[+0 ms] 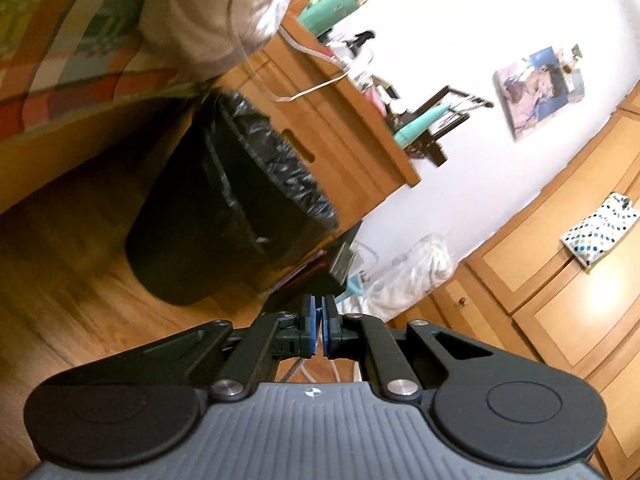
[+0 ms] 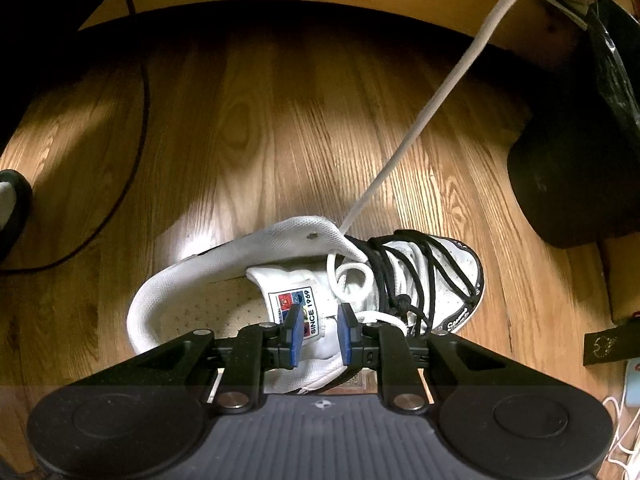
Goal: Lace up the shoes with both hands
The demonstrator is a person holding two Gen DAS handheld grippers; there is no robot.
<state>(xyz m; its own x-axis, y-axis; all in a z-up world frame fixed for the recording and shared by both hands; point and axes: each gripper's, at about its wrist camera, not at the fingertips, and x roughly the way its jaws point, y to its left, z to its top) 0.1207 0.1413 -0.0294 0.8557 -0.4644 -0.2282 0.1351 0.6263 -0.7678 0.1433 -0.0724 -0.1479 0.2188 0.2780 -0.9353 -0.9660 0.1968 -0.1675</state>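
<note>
Right wrist view looks down on a white sneaker lying on the wood floor, toe toward the right, its tongue with the "SINCE 1969" label turned up. A white lace comes out of an upper eyelet and runs taut up and away to the top right, out of the picture; a slack loop of it curls by the black lacing lower down. The right gripper hangs over the tongue, its blue pads apart on either side of the label; whether they press the tongue I cannot quite tell, it looks more like steadying than a hold.

Left wrist view shows the left gripper clenched, pads nearly meeting, aimed across the room at a black bin and a wooden desk. I'd guess the far end of that lace is pinched there, though the lace itself is hardly visible between the pads.

So the step in hand seems to be drawing the lace through. Next it needs slack brought back down and the tip steered to the opposite eyelet, shoe held still
</note>
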